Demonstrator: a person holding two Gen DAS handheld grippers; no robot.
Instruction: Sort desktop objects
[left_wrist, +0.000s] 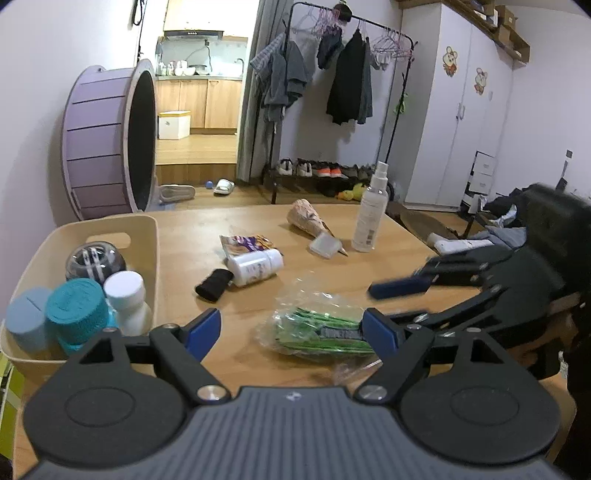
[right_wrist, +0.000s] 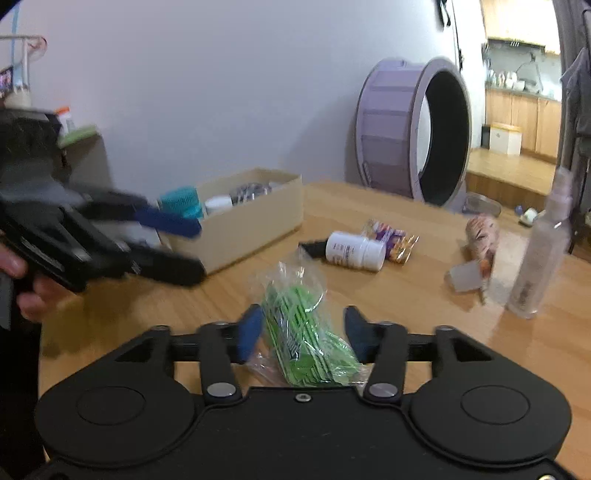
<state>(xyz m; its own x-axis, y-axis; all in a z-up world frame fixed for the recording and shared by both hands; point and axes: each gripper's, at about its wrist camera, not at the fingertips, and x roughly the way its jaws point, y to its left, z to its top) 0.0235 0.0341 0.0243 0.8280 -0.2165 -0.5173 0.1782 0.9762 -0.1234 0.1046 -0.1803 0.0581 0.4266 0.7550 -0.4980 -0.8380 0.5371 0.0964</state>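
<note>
Right gripper (right_wrist: 301, 334) low over table (right_wrist: 406, 295), fingers apart, straddling clear bag of green items (right_wrist: 295, 332), not clamped. Left gripper (left_wrist: 291, 328) fingers apart, empty, just left of bag. Beige bin (left_wrist: 144, 236) at far left holds rolls and bottle.

Dim indoor light, bright kitchen doorway (left_wrist: 201, 70) overexposed, strong fisheye bending at edges, motion blur on the opposite claw

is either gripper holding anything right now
No. The right gripper is open, its fingers astride the green packet, not closed. The left gripper is open and empty.
</note>
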